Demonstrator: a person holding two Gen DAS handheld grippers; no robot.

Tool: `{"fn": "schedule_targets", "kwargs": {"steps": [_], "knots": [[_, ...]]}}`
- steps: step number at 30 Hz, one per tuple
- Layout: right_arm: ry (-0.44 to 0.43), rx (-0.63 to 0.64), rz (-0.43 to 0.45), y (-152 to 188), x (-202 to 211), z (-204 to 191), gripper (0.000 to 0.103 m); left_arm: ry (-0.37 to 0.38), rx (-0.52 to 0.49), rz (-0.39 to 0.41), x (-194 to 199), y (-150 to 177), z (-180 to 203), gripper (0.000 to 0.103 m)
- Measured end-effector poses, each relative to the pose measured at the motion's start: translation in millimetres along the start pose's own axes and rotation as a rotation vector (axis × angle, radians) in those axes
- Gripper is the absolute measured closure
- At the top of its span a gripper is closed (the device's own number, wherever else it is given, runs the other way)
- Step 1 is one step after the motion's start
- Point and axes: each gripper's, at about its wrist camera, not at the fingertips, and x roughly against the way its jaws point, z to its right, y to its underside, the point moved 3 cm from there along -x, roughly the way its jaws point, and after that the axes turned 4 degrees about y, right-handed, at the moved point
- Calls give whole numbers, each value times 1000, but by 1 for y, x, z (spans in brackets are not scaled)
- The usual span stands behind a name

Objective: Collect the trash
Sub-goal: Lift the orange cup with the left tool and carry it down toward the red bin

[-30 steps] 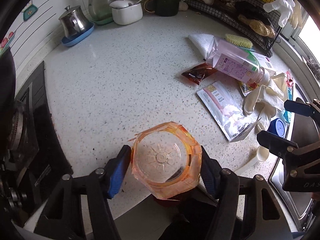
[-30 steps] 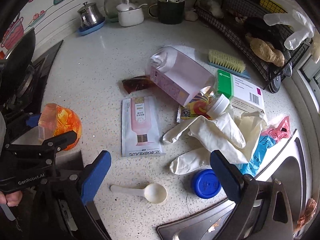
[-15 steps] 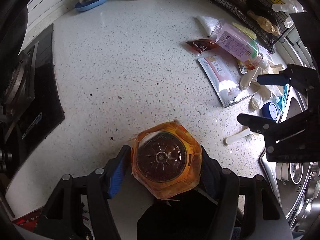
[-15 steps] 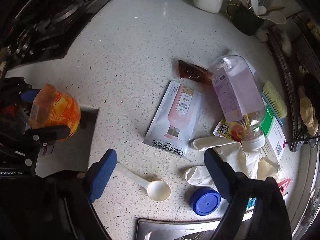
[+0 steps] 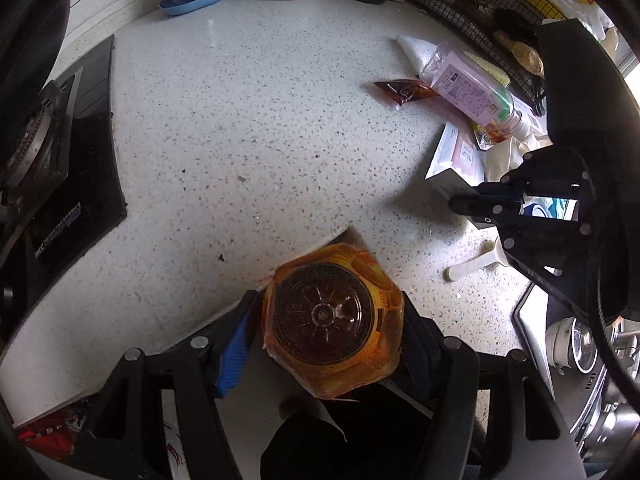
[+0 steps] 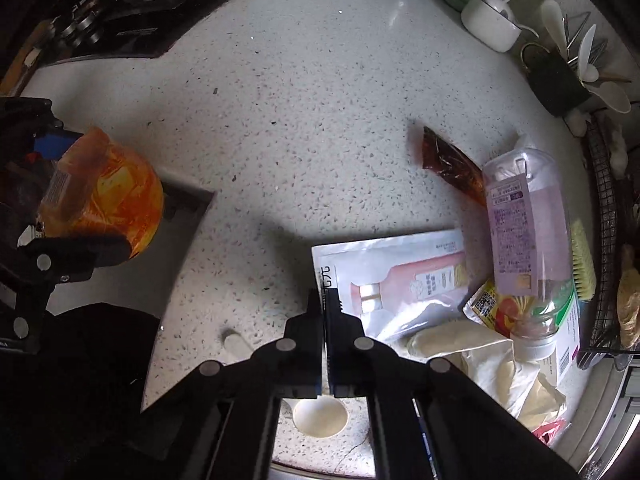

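My left gripper (image 5: 326, 332) is shut on an orange plastic cup (image 5: 324, 320), seen bottom-on and held past the counter's front edge; the right wrist view shows this cup (image 6: 104, 196) at the left. My right gripper (image 6: 324, 304) is shut, its tips pinching the near left edge of a white sachet (image 6: 404, 280) with a pink bottle printed on it. A white plastic spoon (image 6: 320, 416) lies on the counter under the right fingers. The left wrist view shows the right gripper (image 5: 454, 202) at the sachet's (image 5: 456, 152) corner, with the spoon (image 5: 472, 268) just below.
More litter lies beyond the sachet: a pink-labelled clear bottle (image 6: 524, 232), a brown sauce packet (image 6: 448, 164), pale rubber gloves (image 6: 480, 356) and a scrub brush (image 6: 582, 264). A stove (image 5: 60, 160) is on the left, a sink (image 5: 568, 340) on the right. Something dark (image 5: 320, 440) lies below the cup.
My right gripper rolled, came down over the spoon and sachet, and its jaws went from wide open to shut. The left gripper carried the cup toward the counter's front edge.
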Motion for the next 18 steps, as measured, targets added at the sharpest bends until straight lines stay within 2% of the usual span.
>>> {"fn": "schedule_targets", "kwargs": {"steps": [9, 15, 18], "knots": [[61, -45, 157, -31, 61, -47, 103, 3, 17, 142, 69, 17, -30, 39], [81, -70, 248, -15, 133, -64, 103, -7, 1, 220, 115, 38, -48, 39], [97, -81, 288, -10, 151, -64, 103, -14, -9, 245, 135, 57, -58, 39]]}}
